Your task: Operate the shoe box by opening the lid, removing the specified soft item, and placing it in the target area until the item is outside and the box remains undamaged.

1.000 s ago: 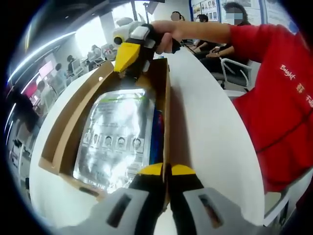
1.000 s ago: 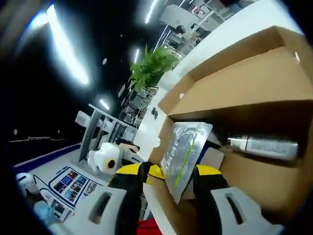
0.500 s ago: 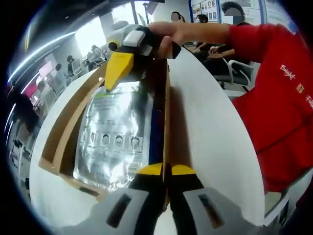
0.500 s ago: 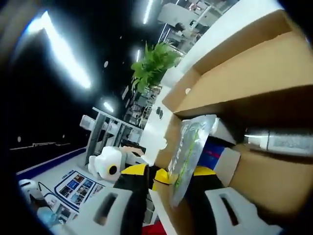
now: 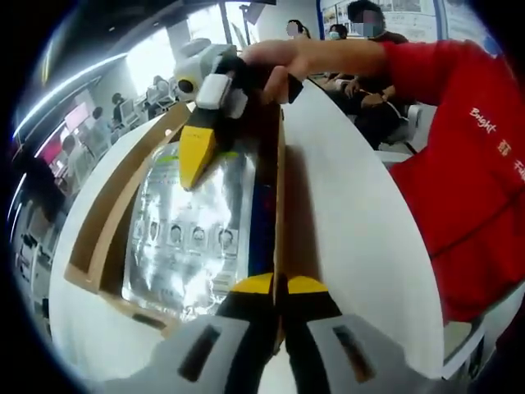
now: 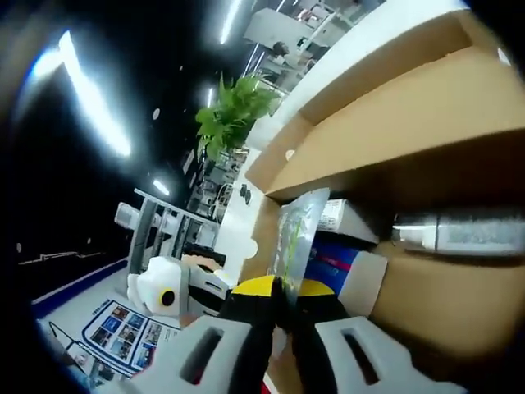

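While the left gripper [image 5: 275, 287] is clamping the near wall of the shoe box [image 5: 107, 238] on the white surface [image 5: 344, 222], the right gripper [image 6: 276, 289] is pinching the silvery soft pouch [image 5: 193, 238] lying inside the box.

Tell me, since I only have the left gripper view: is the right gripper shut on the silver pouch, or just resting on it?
Observer: It is shut on it. In the right gripper view the right gripper has its jaws closed on the edge of the silver pouch.
Operator: Is anything else in there?
Observer: Yes, a silver bottle lies on its side inside the shoe box, beside the pouch.
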{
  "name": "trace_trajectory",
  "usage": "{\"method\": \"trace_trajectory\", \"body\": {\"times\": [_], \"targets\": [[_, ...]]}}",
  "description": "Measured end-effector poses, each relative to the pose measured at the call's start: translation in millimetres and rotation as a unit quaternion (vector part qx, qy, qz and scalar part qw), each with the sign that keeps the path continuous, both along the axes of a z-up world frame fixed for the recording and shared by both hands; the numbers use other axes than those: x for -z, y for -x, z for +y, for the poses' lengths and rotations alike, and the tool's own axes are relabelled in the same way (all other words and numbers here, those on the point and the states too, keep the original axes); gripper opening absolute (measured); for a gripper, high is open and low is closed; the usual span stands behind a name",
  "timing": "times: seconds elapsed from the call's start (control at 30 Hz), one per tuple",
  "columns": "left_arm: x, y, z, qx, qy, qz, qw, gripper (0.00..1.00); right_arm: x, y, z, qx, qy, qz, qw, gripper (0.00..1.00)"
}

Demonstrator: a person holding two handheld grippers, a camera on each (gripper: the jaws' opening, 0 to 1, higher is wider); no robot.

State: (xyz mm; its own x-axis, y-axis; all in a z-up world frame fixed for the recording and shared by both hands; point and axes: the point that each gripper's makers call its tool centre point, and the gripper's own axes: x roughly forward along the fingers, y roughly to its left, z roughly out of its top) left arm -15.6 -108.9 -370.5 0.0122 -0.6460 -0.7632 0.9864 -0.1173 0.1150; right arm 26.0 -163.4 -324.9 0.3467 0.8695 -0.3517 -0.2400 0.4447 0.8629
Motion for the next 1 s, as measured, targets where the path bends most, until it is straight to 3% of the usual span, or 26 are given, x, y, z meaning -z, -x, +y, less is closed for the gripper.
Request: {"method": "trace_trajectory", "body": {"times": [0.2, 0.77, 0.87, 0.93, 1.0], "targets": [[-0.7, 1.4, -1, 0.0, -0.002, 0.003, 1.0, 0.02, 1.5, -3, -3, -0.004, 0.008, -0.007, 0.9999, 0.03], [-0.2, 1.9, -1, -0.001, 0.0, 0.0, 1.0, 0.02, 8.7, -8, -14, 0.004, 0.005, 0.017, 0.9998, 0.03], [0.7, 1.3, 0, -0.001, 0.002, -0.002, 1.0, 0.02, 8.9, -6, -14, 0.001, 0.006, 0.015, 0.9999, 0.04], [0.3, 1.9, 0, -0.001, 0.002, -0.002, 1.0, 0.02, 0.8, -1, -10, -0.011, 0.001, -0.007, 0.9999, 0.04], [0.7, 1.5, 0, -0.001, 0.001, -0.001, 1.0, 0.02, -1.1, 1, -11, -0.007, 0.001, -0.002, 1.0, 0.04]]}}
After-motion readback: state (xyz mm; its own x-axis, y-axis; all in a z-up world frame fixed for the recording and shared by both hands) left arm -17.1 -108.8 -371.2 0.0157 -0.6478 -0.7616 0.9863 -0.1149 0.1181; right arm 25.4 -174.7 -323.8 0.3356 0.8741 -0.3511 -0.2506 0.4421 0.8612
